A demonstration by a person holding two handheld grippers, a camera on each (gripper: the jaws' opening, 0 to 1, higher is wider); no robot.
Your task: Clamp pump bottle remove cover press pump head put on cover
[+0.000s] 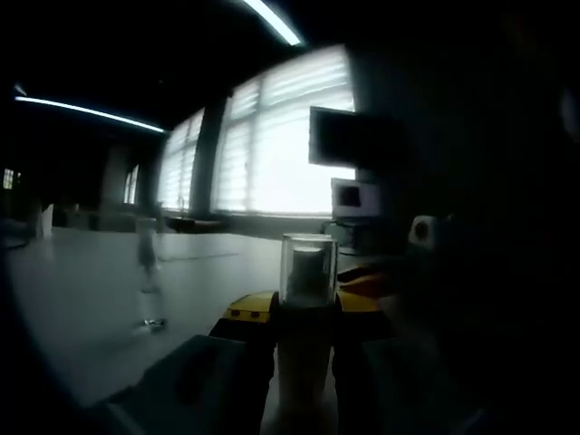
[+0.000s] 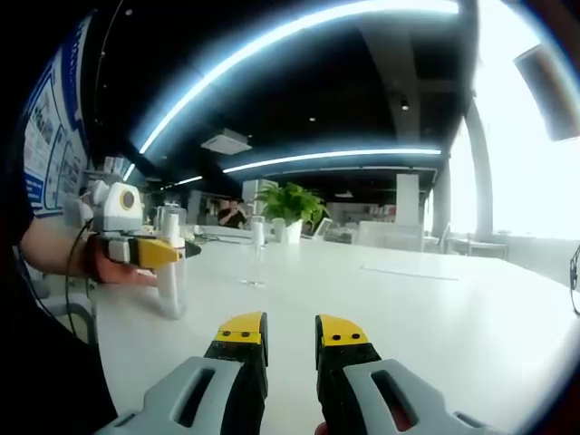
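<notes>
The left hand-held gripper [image 1: 304, 349] has its jaws pinched right around the body of the pump bottle [image 1: 304, 362], holding it upright, so the bottle sits dead centre in the left gripper view. The clear cover [image 1: 308, 269] is on top of it, with the pump head faintly visible inside. It's pretty dark in that view, so not much detail beyond that.

From the right gripper view you can see the same thing off to the left: the left hand-held gripper [image 2: 168, 254] clamped on the pump bottle [image 2: 170, 281], which stands on the white worktop [image 2: 408, 308], the clear cover [image 2: 169, 217] sticking up above the yellow jaws. A person's hand [image 2: 118, 269] is behind it.

The right hand-held gripper [image 2: 290, 340] is spread a little, nothing between its yellow-tipped jaws, hovering over the worktop well apart from the bottle.

Further out there's a second small bottle [image 2: 257, 249] standing alone on the worktop (also blurry in the left gripper view [image 1: 148, 272]), and a leafy potted plant [image 2: 290, 208] near the far edge. Bright windows [image 1: 272, 136] run behind.
</notes>
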